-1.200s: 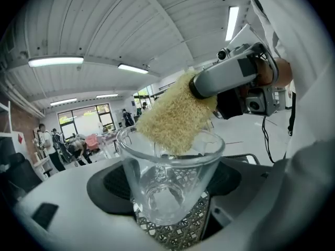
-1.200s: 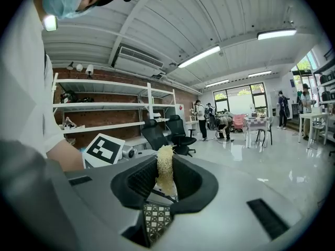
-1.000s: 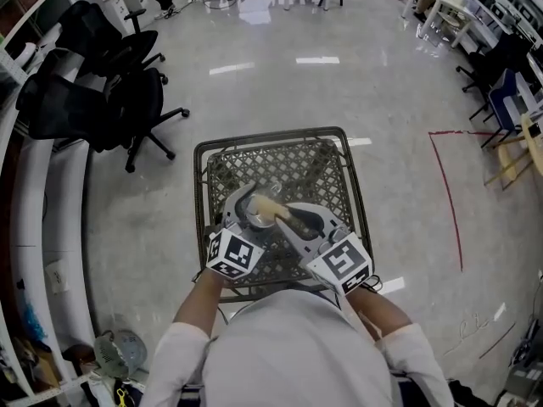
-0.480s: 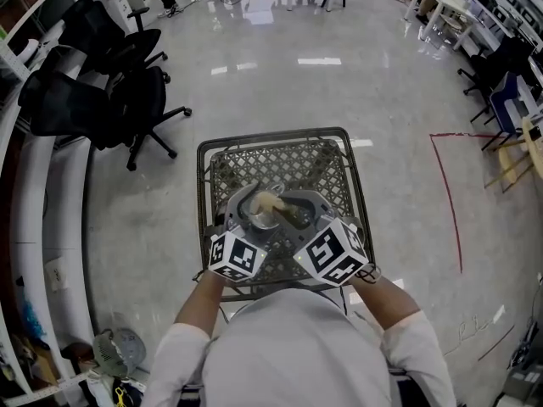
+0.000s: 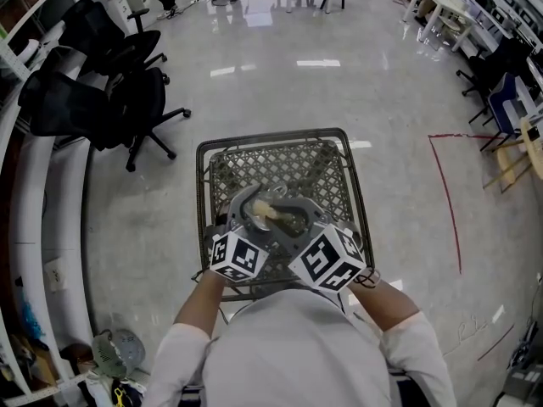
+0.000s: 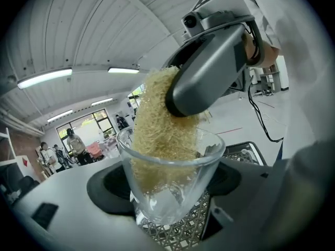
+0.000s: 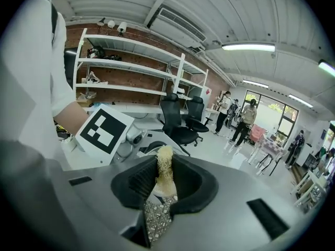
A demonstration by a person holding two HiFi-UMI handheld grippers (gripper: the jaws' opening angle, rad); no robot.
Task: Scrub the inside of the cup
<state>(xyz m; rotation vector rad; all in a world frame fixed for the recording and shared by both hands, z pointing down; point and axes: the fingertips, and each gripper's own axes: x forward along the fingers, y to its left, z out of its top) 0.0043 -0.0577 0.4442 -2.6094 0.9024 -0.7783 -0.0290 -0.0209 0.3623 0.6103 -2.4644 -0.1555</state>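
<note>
The left gripper [image 5: 251, 219] has its 2 jaws closed around the glass cup [image 6: 172, 184], near the mesh table's [image 5: 280, 155] near edge. The right gripper [image 7: 163, 187] pinches a loofah [image 6: 157, 135], which is sunk into the cup. Scrubbing looks under way, and next I'd guess the loofah gets twisted against the wall.

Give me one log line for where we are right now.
left gripper: shut on glass cup, over mesh table | right gripper: shut on loofah scrubber | scrubber pushed down inside cup | phase: scrub
</note>
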